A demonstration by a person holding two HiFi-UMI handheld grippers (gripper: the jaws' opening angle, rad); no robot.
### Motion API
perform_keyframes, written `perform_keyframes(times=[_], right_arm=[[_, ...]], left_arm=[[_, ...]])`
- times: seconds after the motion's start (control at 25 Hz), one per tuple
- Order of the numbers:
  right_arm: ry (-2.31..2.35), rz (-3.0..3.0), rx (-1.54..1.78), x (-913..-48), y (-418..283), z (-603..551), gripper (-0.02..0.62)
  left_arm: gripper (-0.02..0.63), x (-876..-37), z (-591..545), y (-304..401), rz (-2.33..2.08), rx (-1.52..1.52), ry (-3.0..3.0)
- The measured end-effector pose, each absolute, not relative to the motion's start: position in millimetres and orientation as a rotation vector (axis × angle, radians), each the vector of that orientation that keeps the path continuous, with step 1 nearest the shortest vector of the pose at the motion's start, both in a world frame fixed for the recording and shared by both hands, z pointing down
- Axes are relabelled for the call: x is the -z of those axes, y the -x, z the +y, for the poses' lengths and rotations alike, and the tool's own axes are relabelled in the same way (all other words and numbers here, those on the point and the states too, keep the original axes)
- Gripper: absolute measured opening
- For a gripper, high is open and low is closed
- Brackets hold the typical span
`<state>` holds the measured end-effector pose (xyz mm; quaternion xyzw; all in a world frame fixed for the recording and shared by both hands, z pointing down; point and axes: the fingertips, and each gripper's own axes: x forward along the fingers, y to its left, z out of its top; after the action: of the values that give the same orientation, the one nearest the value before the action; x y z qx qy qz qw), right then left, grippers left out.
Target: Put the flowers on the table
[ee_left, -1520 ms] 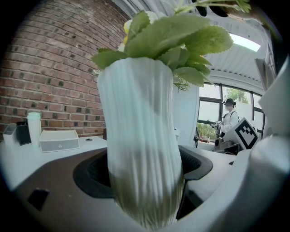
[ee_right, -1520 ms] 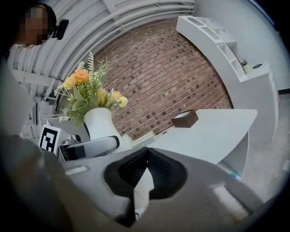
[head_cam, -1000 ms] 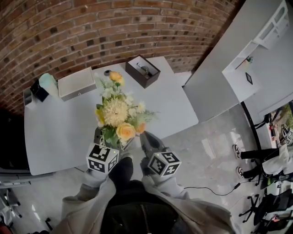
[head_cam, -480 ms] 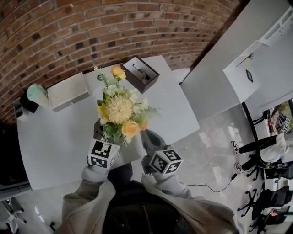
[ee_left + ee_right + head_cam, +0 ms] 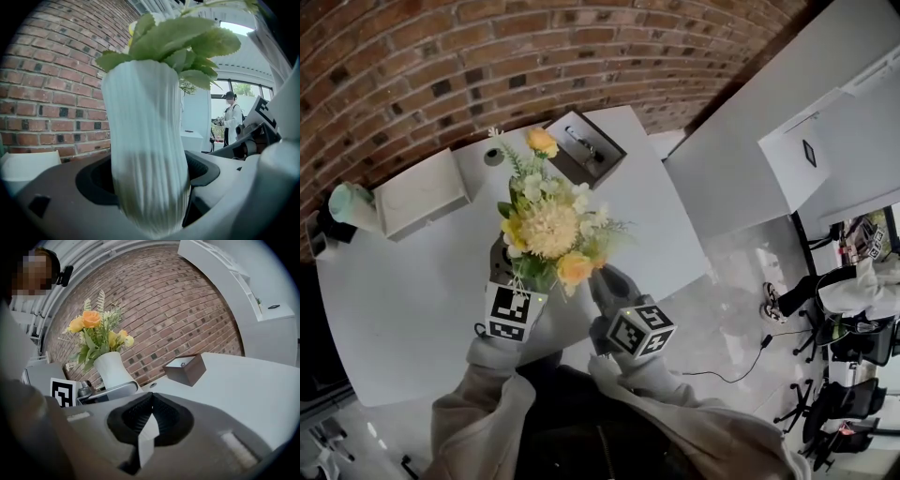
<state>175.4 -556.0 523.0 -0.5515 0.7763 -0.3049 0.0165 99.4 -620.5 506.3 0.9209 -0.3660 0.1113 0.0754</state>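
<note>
Jaws of the left gripper (image 5: 504,272) stand wide and clamp the vase (image 5: 145,140) of flowers (image 5: 551,230), while those of the right gripper (image 5: 150,397) meet at their tips.

We see the white ribbed vase upright between the left jaws, gripped at its lower body, with green leaves spilling over its rim and yellow and orange blooms above. From the head view it hangs over the near part of the white surface (image 5: 412,281); we cannot tell whether its base touches. Just beside it on the right, the right gripper carries nothing we can name, only a pale strip (image 5: 144,441) behind its closed tips. Farther back on the surface sit a brown box (image 5: 586,145) and a white box (image 5: 422,192), before the brick wall (image 5: 441,66).
</note>
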Motion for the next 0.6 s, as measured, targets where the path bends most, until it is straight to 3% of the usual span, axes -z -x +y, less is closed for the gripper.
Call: perform_keyframes(times=[0.6], right_arm=[[1.712, 2.446, 0.93, -547, -175, -586, -0.002]], left_arm=[[0.425, -530, -649, -108, -1.095, -0.287, -2.887]])
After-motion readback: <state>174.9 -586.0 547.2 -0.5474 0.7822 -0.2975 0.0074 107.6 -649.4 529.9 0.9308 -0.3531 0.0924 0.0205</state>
